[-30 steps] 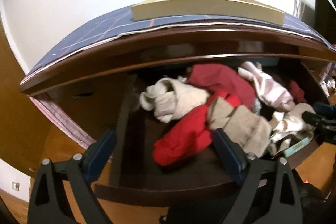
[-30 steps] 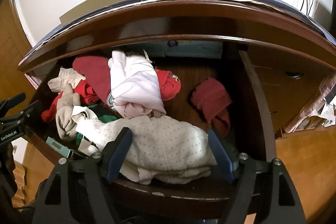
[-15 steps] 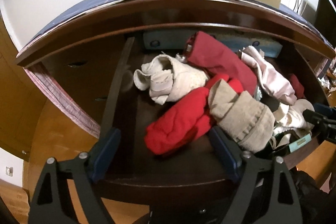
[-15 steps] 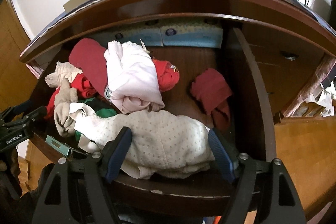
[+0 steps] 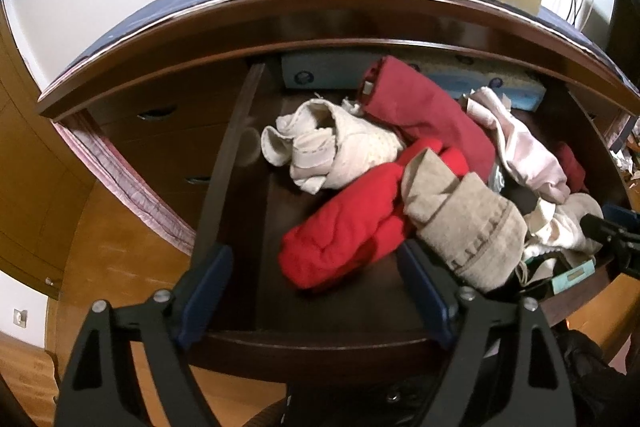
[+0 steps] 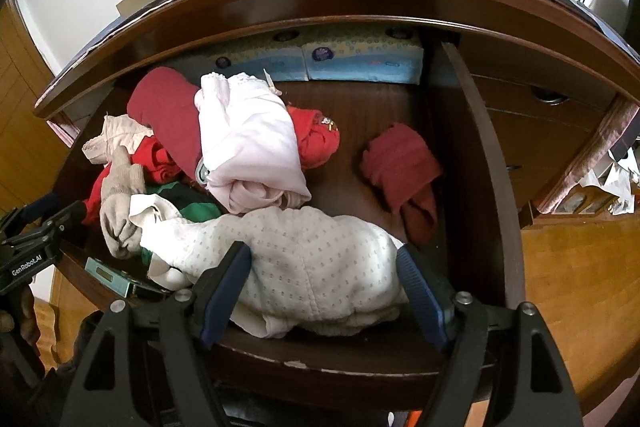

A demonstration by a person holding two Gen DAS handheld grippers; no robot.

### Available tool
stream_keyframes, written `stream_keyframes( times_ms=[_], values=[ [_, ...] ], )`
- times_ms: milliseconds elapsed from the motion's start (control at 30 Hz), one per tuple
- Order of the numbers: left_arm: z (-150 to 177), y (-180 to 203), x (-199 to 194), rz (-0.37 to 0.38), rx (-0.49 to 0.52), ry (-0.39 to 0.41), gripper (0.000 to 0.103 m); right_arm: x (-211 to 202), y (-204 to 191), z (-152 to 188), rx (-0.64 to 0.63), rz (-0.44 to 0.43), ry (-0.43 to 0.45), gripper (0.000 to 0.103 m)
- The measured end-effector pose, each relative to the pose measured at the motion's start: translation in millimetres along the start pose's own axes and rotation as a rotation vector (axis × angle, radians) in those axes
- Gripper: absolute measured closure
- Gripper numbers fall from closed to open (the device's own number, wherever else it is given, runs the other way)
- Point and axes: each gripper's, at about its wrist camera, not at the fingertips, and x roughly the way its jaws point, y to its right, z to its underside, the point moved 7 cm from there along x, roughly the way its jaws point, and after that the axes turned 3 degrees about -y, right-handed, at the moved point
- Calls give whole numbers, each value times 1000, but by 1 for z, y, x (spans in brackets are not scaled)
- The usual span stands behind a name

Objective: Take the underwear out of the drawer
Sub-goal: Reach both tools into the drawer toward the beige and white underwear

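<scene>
The open dark wooden drawer (image 6: 360,359) holds a loose heap of garments. The right gripper (image 6: 324,291) hovers at its front rim, jaws spread wide and empty, straddling the cream dotted knit underwear (image 6: 304,267) at six o'clock. The left gripper (image 5: 312,295), jaws wide after just closing slightly, grips nothing; the bright red fleece bundle (image 5: 344,227) lies just beyond, toward one o'clock. Everything looks soft, light and floppy: pinching a bunched fold on top should lift it.

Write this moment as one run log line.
drawer: open | left tongs: open, empty | right tongs: open over white dotted garment | nothing held
</scene>
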Motion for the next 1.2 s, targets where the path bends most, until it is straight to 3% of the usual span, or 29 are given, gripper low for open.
stream_keyframes(
  times_ms=[133,200,300,400,567,667,767,900,1067,1200],
  values=[
    [-4,2,1,23,24,-33,17,0,1,4,3,-12,-10,25],
    [-10,3,-3,81,14,-47,17,-11,4,1,32,-65,2,25],
    [-29,0,-16,159,-30,-19,14,-37,12,-23,71,-106,78,25],
    [-47,2,-20,174,-36,3,11,-41,4,-49,27,-141,83,25],
    [-61,15,-18,151,36,10,11,-6,-14,-59,-87,-96,-22,25],
    [-56,20,-11,164,75,-23,11,7,-29,-59,-143,-134,-55,25],
    [-46,28,-2,168,113,-80,11,20,-43,-58,-226,-101,-103,25],
    [-38,40,0,230,142,-124,11,6,-36,-48,-272,-169,-167,25],
    [-33,61,17,303,111,-224,11,2,-22,-13,-349,-201,-303,25],
    [-34,68,29,330,30,-286,10,14,-21,-4,-378,-223,-379,25]
  ],
)
